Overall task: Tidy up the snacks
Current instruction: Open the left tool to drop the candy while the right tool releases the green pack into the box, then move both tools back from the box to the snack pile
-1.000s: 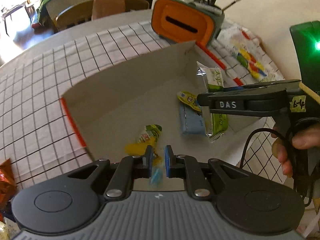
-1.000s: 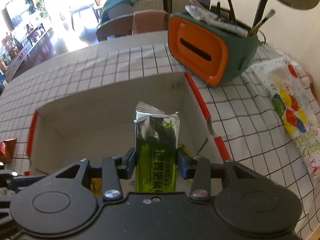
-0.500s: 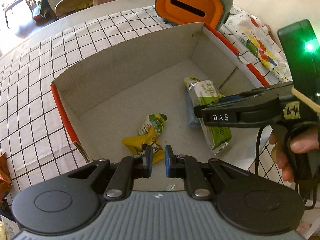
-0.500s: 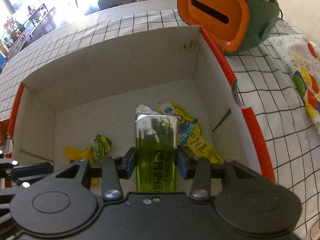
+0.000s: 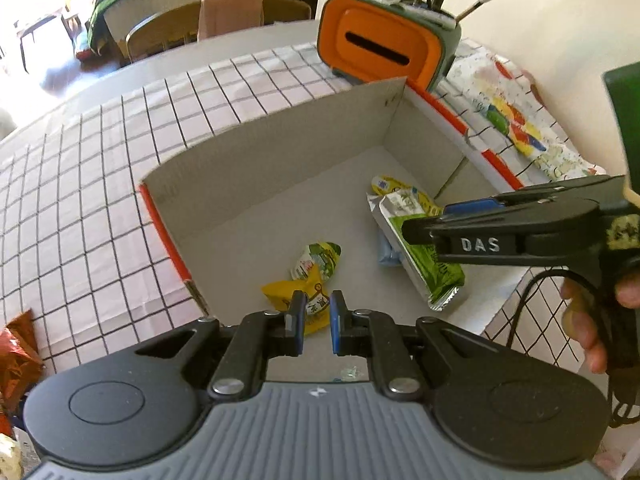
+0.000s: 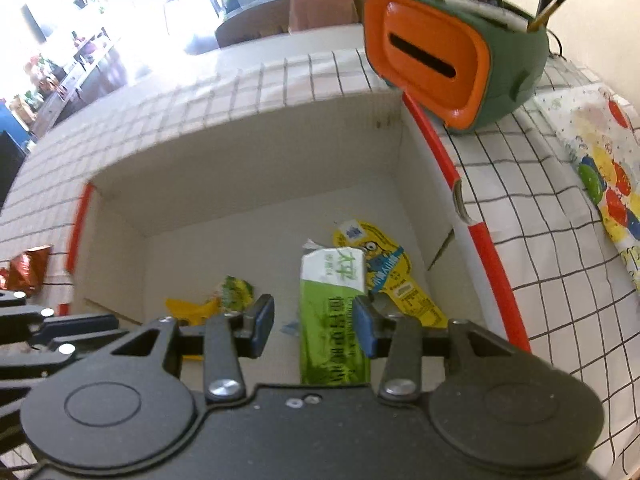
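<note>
Right wrist view: one box (image 6: 240, 160), four snack packets (image 6: 332, 280); empty right hand-held gripper (image 6: 314, 322) parted, left hand-held gripper (image 5: 316, 320) closed.

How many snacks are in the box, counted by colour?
Green and white bar: 1
Yellow and blue pack: 1
Yellow packet: 1
Green and white sweet: 1
Total: 4

A: Site type?
B: Home, dining area. Table with grid-check tablecloth (image 5: 100, 200), wooden chairs (image 5: 160, 36) at its far edge, clothes draped on them, orange-green tissue box (image 6: 448, 64) holding brushes, sunlit living room behind.
</note>
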The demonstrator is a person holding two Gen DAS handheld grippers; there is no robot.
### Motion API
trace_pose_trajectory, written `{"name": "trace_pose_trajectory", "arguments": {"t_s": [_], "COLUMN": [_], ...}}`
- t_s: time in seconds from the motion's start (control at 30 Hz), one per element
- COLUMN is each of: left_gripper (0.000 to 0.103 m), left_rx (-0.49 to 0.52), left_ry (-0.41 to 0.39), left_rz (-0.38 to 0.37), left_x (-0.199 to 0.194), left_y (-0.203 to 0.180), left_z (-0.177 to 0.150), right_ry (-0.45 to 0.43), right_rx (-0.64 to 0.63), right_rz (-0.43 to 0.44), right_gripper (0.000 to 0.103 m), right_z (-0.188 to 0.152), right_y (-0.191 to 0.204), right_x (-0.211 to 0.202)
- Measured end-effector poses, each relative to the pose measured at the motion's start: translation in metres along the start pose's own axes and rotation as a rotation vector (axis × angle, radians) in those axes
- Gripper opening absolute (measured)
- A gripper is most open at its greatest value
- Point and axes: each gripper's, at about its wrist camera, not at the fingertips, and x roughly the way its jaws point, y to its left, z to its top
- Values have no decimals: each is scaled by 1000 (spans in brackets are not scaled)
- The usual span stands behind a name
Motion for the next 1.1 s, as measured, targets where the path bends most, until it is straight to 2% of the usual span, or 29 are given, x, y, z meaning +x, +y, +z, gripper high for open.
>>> {"name": "trace_pose_trajectory", "arguments": {"t_s": [0.47,0.67,0.83,0.97,1.1], "left_gripper": [15,24,32,59,62], "left_rx": [-4,-46,-60,-87,-106], "left_ry": [-138,-162,-193,-223,-233], "left_rz": [38,32,57,73,101], "left_x": [-54,-76,-95,-109,-118], "left_y": [28,56,80,105,129], "left_z": [-17,-32,-47,-62,-76], "right_ry": [-141,-201,-221,-235,-253], "right_rx": [-12,-41,-53,-87,-117], "right_rz": [100,130,150,159,176], "right_gripper": [48,64,75,79,84], "right_z": [-7,-10,-9,-12,-14], "right_y": [34,58,79,101,125], "right_x": [-59,-74,-75,-75,-74]}}
